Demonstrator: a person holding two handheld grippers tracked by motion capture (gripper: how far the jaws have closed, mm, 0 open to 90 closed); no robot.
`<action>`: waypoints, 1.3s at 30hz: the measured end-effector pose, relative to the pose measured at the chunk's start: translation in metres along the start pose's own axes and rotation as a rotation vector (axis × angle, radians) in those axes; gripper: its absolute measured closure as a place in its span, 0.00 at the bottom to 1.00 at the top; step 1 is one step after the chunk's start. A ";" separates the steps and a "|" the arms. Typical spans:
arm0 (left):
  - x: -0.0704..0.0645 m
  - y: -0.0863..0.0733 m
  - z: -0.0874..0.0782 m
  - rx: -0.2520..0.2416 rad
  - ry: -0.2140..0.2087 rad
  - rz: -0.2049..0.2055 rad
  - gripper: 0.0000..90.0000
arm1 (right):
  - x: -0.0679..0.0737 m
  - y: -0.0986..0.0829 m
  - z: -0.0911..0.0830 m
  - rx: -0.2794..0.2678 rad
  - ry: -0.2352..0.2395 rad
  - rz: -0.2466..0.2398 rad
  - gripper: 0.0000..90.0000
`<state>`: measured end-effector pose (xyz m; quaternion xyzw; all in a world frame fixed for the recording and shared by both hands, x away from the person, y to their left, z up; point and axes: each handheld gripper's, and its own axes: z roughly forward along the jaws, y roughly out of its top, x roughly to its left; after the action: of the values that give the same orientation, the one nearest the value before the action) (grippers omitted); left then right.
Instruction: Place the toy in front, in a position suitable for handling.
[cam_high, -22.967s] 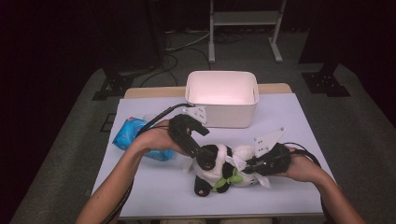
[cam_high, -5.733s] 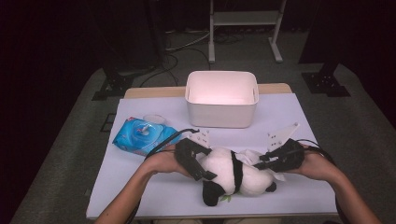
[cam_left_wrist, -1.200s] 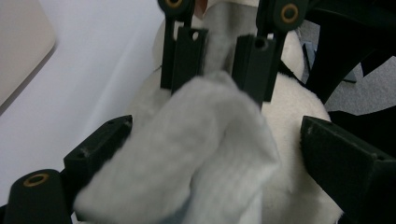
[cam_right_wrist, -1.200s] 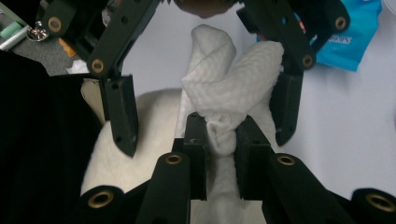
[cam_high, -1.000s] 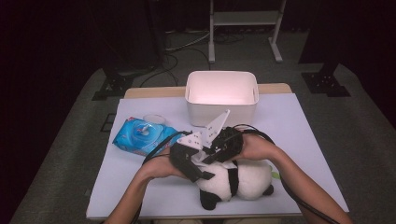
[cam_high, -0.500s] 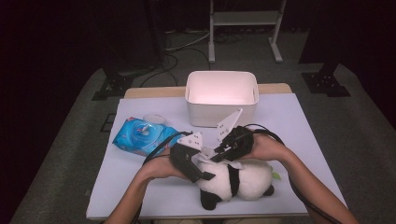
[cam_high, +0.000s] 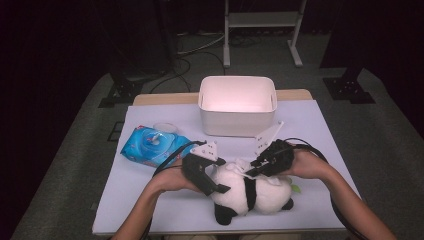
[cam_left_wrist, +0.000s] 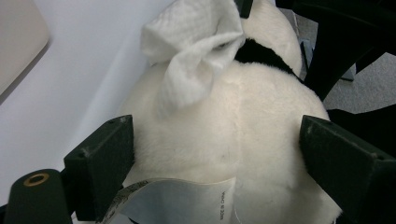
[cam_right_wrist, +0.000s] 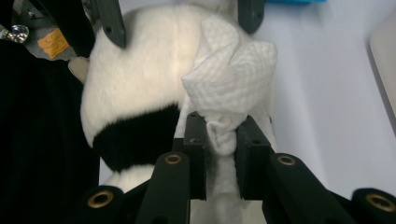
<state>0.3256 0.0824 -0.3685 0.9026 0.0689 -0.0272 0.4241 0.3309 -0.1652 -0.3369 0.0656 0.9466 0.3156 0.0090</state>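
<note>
My right gripper (cam_right_wrist: 219, 140) pinches a bunched white wipe (cam_right_wrist: 231, 84) against the top of the plush panda (cam_high: 250, 192), which lies lengthwise before the white bin (cam_high: 237, 105). My left gripper (cam_left_wrist: 219, 158) clamps the panda's near end, jaws wide around it.

We see a dim room, grey carpet floor (cam_high: 390, 145), a metal stand (cam_high: 260, 30), and our pale-topped table (cam_high: 150, 200).
</note>
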 end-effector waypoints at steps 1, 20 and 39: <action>0.000 0.000 0.000 -0.001 -0.001 -0.001 0.13 | 0.000 -0.003 -0.001 -0.005 -0.003 0.001 0.85; -0.004 0.000 -0.013 0.030 -0.003 0.038 0.15 | 0.019 -0.030 -0.022 -0.064 -0.061 0.003 0.84; -0.004 -0.008 -0.007 0.068 -0.015 0.036 0.15 | 0.038 0.030 0.023 -0.088 0.033 -0.135 0.84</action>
<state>0.3204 0.0922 -0.3696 0.9174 0.0484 -0.0287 0.3940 0.2982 -0.1228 -0.3359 -0.0040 0.9342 0.3564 0.0177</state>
